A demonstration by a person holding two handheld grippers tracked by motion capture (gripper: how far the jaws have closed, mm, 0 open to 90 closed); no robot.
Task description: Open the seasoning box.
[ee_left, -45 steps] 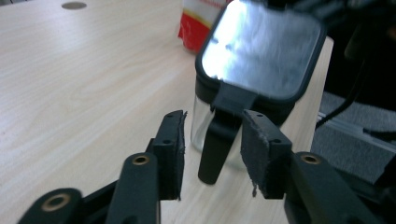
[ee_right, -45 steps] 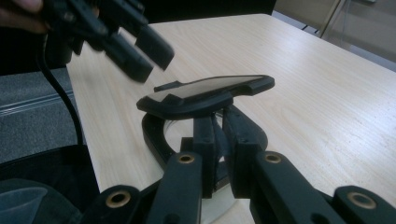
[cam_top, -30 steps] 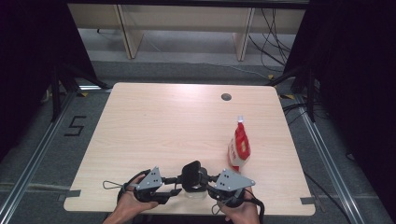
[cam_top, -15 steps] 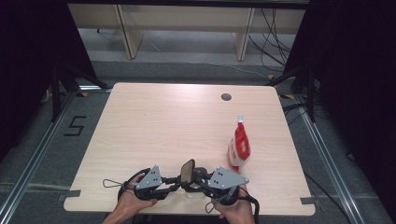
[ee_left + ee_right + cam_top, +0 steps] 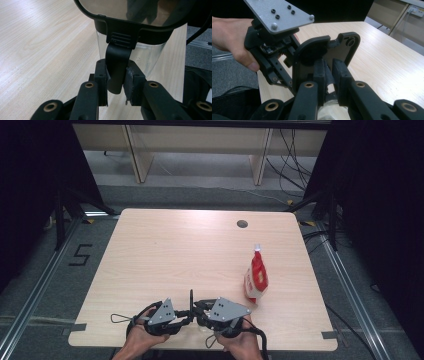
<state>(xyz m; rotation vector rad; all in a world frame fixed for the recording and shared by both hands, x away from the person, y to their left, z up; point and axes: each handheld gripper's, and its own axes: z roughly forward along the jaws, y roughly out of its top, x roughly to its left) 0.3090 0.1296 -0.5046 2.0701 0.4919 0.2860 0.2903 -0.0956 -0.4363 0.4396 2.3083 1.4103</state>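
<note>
a: left side first. what's the left gripper [image 5: 181,316] doing?

b: near the table's [image 5: 165,250] front edge, in the person's left hand [image 5: 140,338]. in the left gripper view its jaws just closed in, and the pads now clamp a black tab [image 5: 116,67] between them. the tab hangs down from the black lid [image 5: 130,15], hinged above the fingertips.

a: what's the lid on?

b: a clear container [image 5: 143,56], just beyond the fingertips, with the lid's rim wrapped round its top. in the high view the lid [image 5: 191,300] stands up on edge, right between the two grippers.

a: ok, right gripper [image 5: 200,312]?

b: in the right hand [image 5: 242,342], tip to tip with the left one. in the right gripper view the jaws are close together, squeezing a thin upright edge of the container [image 5: 328,75] between the pads. clear glassy body shows low down, below the fingers. can't tell exactly which part of it is pinched.

a: anything past its fingers?

b: the black lid [image 5: 322,53] stands straight ahead of the fingertips, and the left gripper [image 5: 279,45] with its grey plate is beyond and to the left, thumb of the left hand [image 5: 232,42] wrapped on it.

a: rest of the table?

b: a red and white bag [image 5: 256,277] lying well off to the right of the right gripper's fingers, apart from both. small dark round hole [image 5: 242,224] in the tabletop far beyond it.
</note>
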